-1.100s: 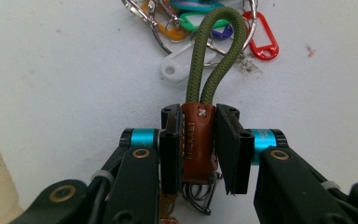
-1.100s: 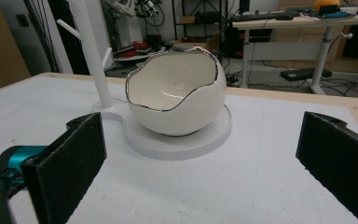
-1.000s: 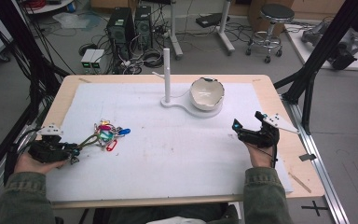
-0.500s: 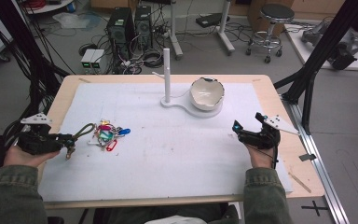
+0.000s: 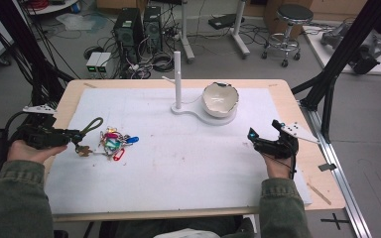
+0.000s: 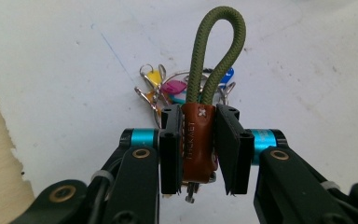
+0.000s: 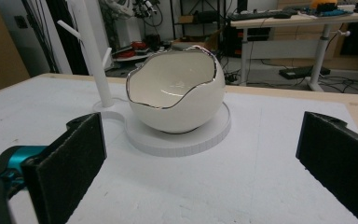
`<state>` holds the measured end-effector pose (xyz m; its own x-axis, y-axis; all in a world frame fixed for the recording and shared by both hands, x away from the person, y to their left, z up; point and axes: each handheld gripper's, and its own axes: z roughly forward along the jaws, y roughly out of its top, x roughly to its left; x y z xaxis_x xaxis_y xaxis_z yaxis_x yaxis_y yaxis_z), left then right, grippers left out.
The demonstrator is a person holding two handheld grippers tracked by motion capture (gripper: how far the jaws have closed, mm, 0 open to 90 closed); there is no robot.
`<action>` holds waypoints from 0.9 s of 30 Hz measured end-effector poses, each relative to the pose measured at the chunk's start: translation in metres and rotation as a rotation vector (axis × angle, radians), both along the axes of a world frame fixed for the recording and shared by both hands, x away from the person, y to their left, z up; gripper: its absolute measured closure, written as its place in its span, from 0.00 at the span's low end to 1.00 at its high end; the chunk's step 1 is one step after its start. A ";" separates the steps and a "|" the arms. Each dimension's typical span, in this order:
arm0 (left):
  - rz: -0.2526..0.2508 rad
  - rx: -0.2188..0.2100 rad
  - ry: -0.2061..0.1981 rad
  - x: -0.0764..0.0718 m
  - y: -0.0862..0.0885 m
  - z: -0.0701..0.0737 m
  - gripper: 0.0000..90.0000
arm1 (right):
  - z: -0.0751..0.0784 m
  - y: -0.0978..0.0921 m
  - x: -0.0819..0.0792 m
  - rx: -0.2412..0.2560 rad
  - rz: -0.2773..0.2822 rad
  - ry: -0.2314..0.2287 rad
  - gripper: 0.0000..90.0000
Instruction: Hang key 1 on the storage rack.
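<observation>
A bunch of keys with coloured tags (image 5: pixel 113 143) lies on the white mat at the left. Its brown leather fob (image 6: pixel 198 140) with an olive cord loop (image 6: pixel 216 51) is clamped between the jaws of my left gripper (image 6: pixel 199 149), which is shut on it at the table's left edge (image 5: pixel 74 136). The tags (image 6: pixel 175 87) trail behind the loop. My right gripper (image 5: pixel 265 136) rests at the right side of the mat, open, with nothing between its pads (image 7: pixel 70 158). It faces a white eggshell-shaped bowl (image 7: pixel 177 91) on a round white base (image 7: pixel 186 137).
A white post with pegs (image 5: pixel 177 79) rises from the same base as the bowl (image 5: pixel 220 99), at the back centre. The white mat (image 5: pixel 178 163) covers most of the wooden table. Black frame struts (image 5: pixel 337 59) stand at both sides.
My left gripper has pulled back to the left with the fob in its jaws, drawing the key bunch a little leftward. The right gripper has stayed put.
</observation>
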<state>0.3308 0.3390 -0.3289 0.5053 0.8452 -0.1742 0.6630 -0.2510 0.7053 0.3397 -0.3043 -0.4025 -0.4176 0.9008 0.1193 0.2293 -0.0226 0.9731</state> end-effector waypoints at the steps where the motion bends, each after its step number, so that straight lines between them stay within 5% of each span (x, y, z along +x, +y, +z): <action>1: 0.007 -0.002 -0.002 0.001 0.000 0.001 0.80 | 0.000 0.000 0.000 0.000 -0.001 0.000 0.01; 11: 0.028 -0.033 -0.028 0.009 -0.004 0.008 0.80 | 0.000 0.000 0.000 0.008 -0.004 0.007 0.01; 27: 0.015 -0.016 -0.070 0.031 -0.026 0.030 0.80 | 0.000 -0.001 0.000 0.013 -0.008 0.003 0.01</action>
